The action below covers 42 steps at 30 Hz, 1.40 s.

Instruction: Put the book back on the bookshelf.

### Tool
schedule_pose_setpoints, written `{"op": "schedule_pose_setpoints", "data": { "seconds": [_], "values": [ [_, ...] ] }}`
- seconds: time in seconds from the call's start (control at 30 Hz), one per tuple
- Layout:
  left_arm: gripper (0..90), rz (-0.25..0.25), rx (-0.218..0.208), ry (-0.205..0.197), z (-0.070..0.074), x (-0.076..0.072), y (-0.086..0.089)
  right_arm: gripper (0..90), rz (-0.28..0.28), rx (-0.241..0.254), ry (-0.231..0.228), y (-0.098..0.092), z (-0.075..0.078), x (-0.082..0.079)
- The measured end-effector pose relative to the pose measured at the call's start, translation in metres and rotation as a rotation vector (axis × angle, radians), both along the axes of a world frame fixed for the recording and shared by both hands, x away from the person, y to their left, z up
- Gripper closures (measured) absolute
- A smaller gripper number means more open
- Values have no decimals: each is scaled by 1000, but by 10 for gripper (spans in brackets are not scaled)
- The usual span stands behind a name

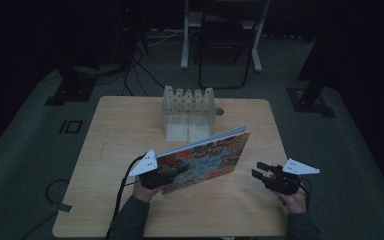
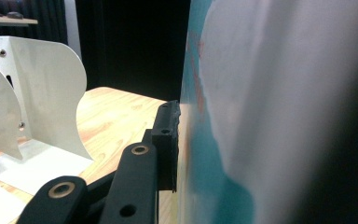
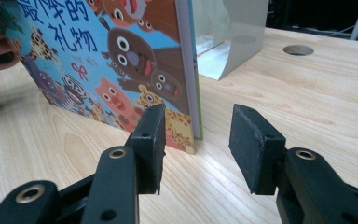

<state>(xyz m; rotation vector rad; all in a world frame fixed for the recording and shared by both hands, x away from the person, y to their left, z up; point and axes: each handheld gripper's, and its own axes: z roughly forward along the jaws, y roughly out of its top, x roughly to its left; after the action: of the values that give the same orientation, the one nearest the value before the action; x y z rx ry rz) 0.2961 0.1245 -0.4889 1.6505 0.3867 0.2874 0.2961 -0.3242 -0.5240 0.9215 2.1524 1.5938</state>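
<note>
The book (image 3: 121,60) is showing blue Chinese characters on its cover, and "的礼物" is reading clearly in the right gripper view, above a crowd of cartoon animals: a brown bear, a zebra, a pink pig and spotted leopards. There is one book, one white rack (image 1: 189,111) with a row of upright dividers, one round hole (image 1: 220,111) in the table (image 1: 120,120), and two grippers. In the high view the book is standing on its lower edge near the middle of the table, tilted, with its colourful cover facing the person; the rack is sitting just beyond it at about twelve o'clock and the hole is lying at about one o'clock. The left gripper (image 1: 172,172) is holding the book at its eight o'clock corner; in the left gripper view one black jaw is pressing flat against the teal cover (image 2: 223,186), while the other jaw is hiding behind the book, so the claw is standing narrow around the book's thickness. The right gripper (image 3: 196,135) is sitting well apart from the book in the high view, at about four o'clock of it, with its jaws standing partly open and nothing between them; they are pointing toward the book's near spine corner without touching it.
</note>
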Motion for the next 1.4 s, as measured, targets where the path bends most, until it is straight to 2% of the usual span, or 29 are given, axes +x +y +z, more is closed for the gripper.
{"op": "schedule_pose_setpoints", "data": {
  "seconds": [0.4, 0.6, 0.9, 1.17, 1.23, 1.4],
  "values": [
    [697, -5, -1, 9, -6, 0, 0, 537, -29, -123, 19, 4, -11, -4],
    [727, -15, 2, 9, -6, 0, 0, 536, -38, -143, 38, 2, -19, -8],
    [786, -1, 24, -24, -5, -3, -3, 535, -60, -176, 72, -3, -32, -12],
    [779, 3, 14, -16, -6, -3, -4, 524, -70, -222, 81, 0, -38, -12],
    [765, 11, 9, -12, -7, -4, -4, 521, -76, -210, 87, 0, -39, -11],
    [755, -4, -8, 0, -10, -6, -6, 519, -82, -222, 88, 0, -40, -11]
  ]
}}
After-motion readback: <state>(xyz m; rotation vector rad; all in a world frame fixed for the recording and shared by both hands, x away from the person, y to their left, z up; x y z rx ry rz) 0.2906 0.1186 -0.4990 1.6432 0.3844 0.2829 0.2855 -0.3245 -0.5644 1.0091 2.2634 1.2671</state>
